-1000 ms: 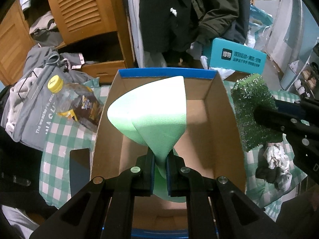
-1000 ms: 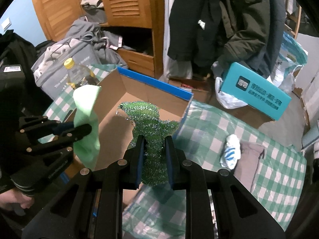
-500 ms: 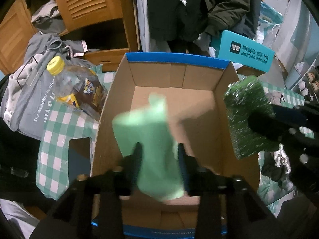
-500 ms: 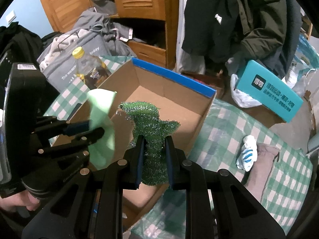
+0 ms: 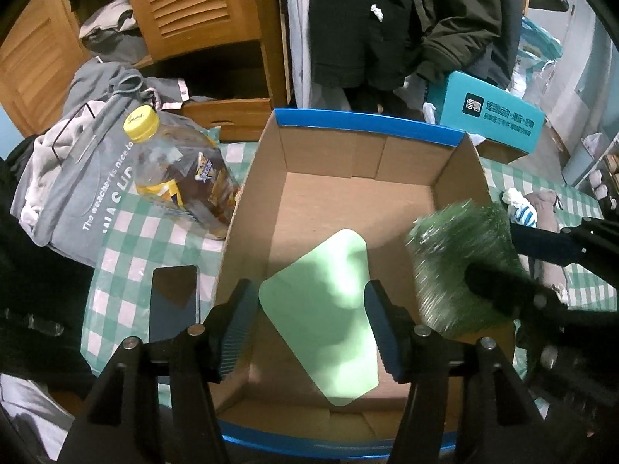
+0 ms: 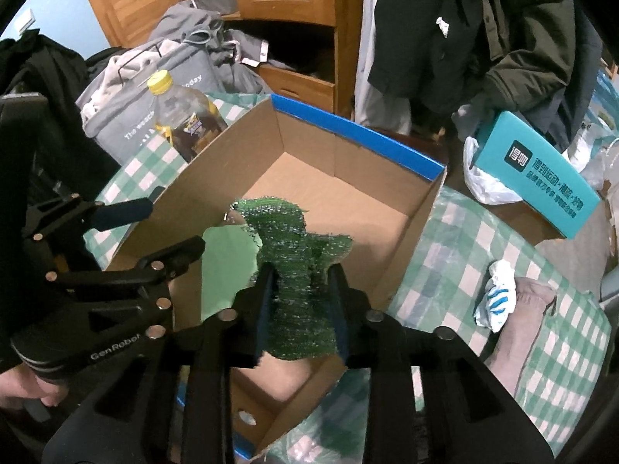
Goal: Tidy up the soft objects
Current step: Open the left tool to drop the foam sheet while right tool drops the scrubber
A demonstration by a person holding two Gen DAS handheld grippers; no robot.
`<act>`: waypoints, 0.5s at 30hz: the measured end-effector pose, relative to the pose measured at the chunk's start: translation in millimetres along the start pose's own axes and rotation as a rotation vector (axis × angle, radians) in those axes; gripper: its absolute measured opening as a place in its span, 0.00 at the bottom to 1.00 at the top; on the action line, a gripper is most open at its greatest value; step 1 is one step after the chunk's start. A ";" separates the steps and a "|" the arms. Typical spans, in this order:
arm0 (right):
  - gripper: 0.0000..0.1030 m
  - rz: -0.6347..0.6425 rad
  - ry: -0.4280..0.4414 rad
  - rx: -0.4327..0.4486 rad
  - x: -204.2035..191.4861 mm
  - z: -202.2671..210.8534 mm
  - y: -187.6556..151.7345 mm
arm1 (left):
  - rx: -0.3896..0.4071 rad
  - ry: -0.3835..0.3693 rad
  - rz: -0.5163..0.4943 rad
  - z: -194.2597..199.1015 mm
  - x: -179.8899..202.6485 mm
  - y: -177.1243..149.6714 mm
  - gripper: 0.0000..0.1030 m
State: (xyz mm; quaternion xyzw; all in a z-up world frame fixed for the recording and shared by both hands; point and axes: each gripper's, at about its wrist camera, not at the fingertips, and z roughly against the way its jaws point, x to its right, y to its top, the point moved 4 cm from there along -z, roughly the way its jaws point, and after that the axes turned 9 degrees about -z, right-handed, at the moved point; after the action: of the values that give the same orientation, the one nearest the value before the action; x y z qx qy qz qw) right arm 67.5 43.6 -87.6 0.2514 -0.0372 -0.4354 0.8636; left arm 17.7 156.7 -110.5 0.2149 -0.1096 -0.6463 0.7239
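Right wrist: green scourer (image 6: 300, 270) between parting jaws.

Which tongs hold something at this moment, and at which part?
The left tongs, just opened, hold nothing: the light green sheet lies in the cardboard box. The opening right tongs have the green scouring pad's lower end between them; grip unclear.

Dim indoor light, cool cast. Fisheye bends every edge into black corners. Motion blur smears the green scrubber (image 5: 460, 266) in the left view; soft shadows mottle the pale green sheet (image 5: 325, 321).
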 end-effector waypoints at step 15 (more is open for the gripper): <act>0.61 -0.023 -0.015 0.022 9.7 9.5 0.7 | 0.006 -0.004 -0.005 3.3 4.4 2.4 0.58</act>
State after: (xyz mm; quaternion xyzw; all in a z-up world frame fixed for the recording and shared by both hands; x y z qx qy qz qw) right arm 71.3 32.7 -80.5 0.2582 -0.0458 -0.4469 0.8553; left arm 19.0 151.9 -107.0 0.2162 -0.1124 -0.6483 0.7213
